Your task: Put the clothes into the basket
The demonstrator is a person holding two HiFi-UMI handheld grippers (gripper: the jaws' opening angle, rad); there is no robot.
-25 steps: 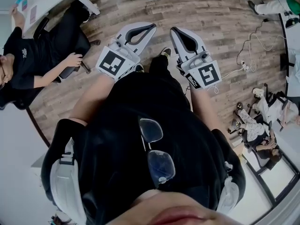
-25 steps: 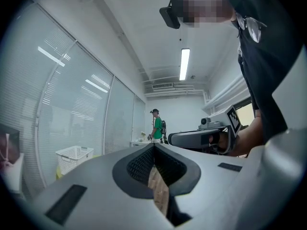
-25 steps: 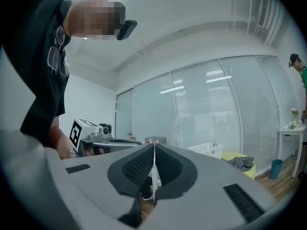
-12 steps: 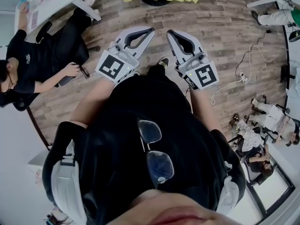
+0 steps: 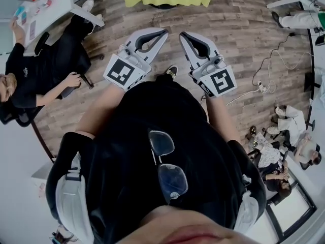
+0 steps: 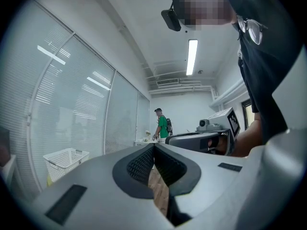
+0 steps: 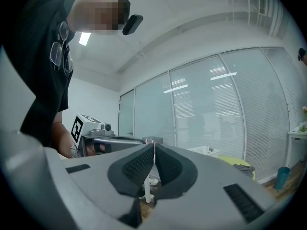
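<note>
Head view puts the left gripper (image 5: 161, 33) and right gripper (image 5: 185, 35) side by side at upper centre, jaws pressed together on nothing: seemingly the approach, with the white basket (image 6: 64, 161) lower left in left gripper view and a dark garment (image 7: 246, 169) lower right in right gripper view, which needs spread jaws next.

Head view looks down; level gripper views share the basket (image 6: 64, 161).

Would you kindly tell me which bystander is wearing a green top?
The standing person by the far wall, with a backpack; the seated person at the white table wears black.
</note>
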